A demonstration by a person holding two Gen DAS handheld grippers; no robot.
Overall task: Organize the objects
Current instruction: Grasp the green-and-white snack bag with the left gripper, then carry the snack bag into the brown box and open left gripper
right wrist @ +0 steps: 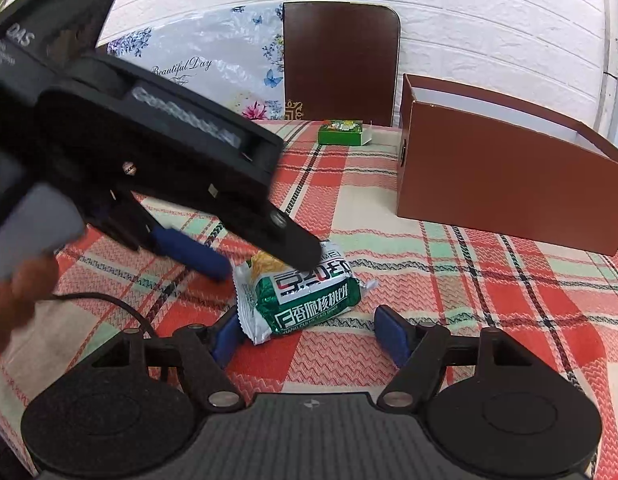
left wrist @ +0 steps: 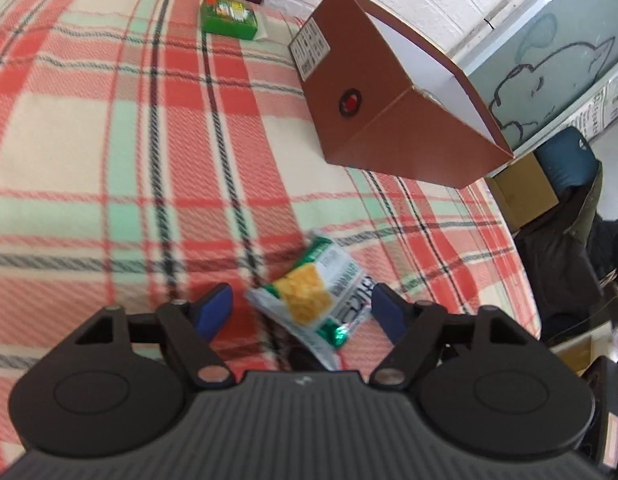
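Behind the left gripper [right wrist: 245, 260], snack packet [right wrist: 301, 296] half hidden.

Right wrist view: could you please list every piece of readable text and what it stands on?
"Beautiful Day": on the white floral plastic sheet against the wall.
"日香脆核桃饼": large white characters on the green and silver snack packet on the plaid cloth; the small line beneath is too small to read.
"DAS": on the black left gripper; the lines under it are blurred.
Green carton: print too small to read.
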